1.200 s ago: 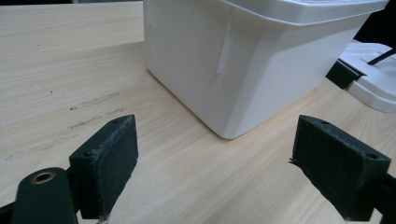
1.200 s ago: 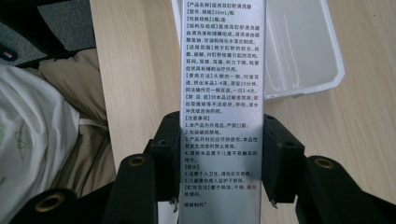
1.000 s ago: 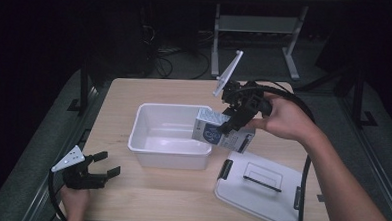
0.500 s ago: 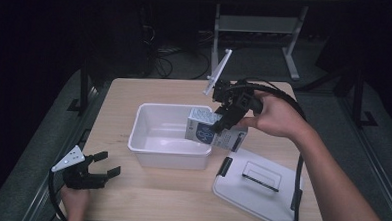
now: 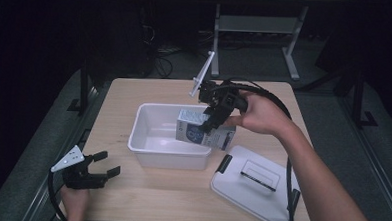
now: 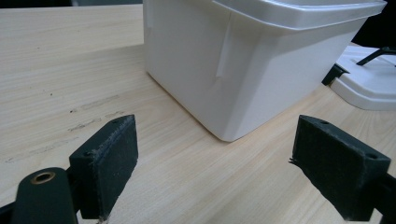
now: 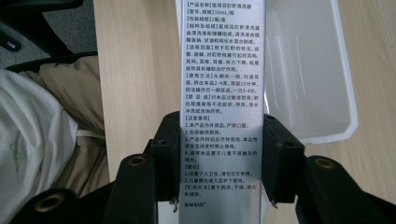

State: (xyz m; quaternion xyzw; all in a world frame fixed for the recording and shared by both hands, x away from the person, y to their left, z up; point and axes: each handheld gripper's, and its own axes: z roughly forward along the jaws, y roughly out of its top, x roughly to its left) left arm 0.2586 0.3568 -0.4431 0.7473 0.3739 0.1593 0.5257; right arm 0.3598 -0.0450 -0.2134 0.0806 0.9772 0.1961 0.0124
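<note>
From the high view, I have the right gripper (image 5: pixel 209 122) clamped on a small printed carton (image 5: pixel 199 132), which I hold tilted over the near right corner of the white tub (image 5: pixel 148 133). The carton hangs partly above the tub's rim and partly past its right wall, clear of the wooden table (image 5: pixel 129 95). My right hand (image 5: pixel 256 113) wraps the gripper's body from the right. The tub's lid (image 5: pixel 261 186), with its black handle and latch, lies flat on the table just right of the tub, toward the near edge. My left gripper (image 5: pixel 106 164) sits at the table's near left corner, jaws spread with nothing between them, pointing toward the tub and well apart from it.

In the left gripper view, the two black pads (image 6: pixel 109 158) stand wide, bare tabletop (image 6: pixel 70 65) between them. The tub's corner (image 6: pixel 233 70) rises close ahead, and the lid's edge (image 6: pixel 369 84) shows at the right.

In the right gripper view, both pads (image 7: pixel 280 156) press against the narrow sides of the carton (image 7: pixel 222 70), whose silvery face with dense printed text runs up the middle. Beside it at the right I see the tub's inside (image 7: pixel 303 65) below, and light table wood (image 7: pixel 135 70) to the left.
</note>
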